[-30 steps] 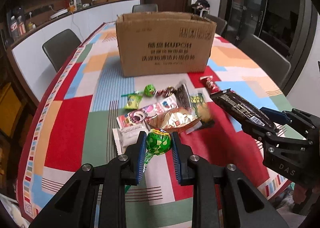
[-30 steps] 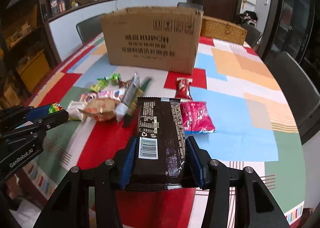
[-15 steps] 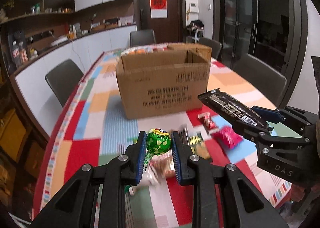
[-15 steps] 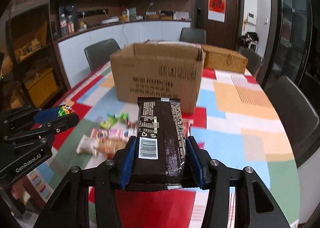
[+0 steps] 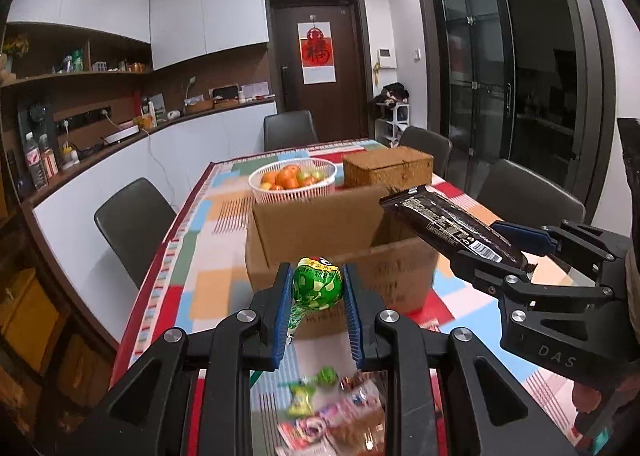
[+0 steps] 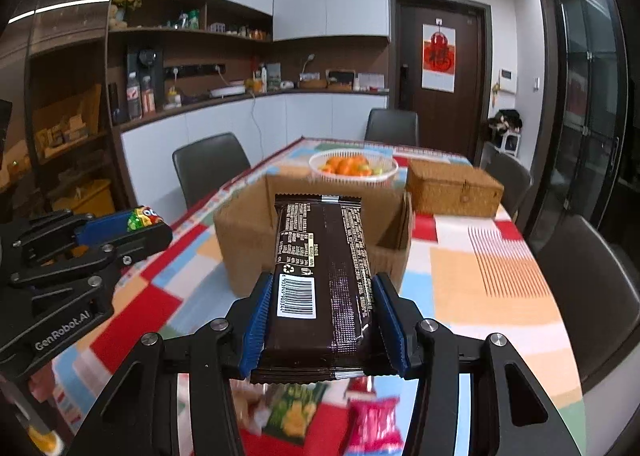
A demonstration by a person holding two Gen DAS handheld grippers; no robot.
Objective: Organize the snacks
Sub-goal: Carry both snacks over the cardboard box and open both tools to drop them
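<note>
We have both snacks lifted and are carrying them toward the open cardboard box (image 5: 340,252). The left gripper (image 5: 318,288) has its fingers pinching a green-wrapped lollipop (image 5: 317,283) by its round head; the right gripper (image 6: 322,320) has its fingers clamped on the sides of a dark brown chocolate bar (image 6: 322,276), which sticks out forward over the near wall of the box.

To do this well, we should bring each snack fully past the near rim and lower it inside before spreading the fingers, one side at a time so the two grippers do not bump. The bar's long overhang could catch on the far flap, so we should tip it down a little.

Compared with a second ago, both grippers have risen from just above the snack pile (image 5: 332,412) on the surface and moved forward, so we now see into the box, with the fruit basket (image 5: 294,180) and wicker box (image 5: 388,167) behind it.
</note>
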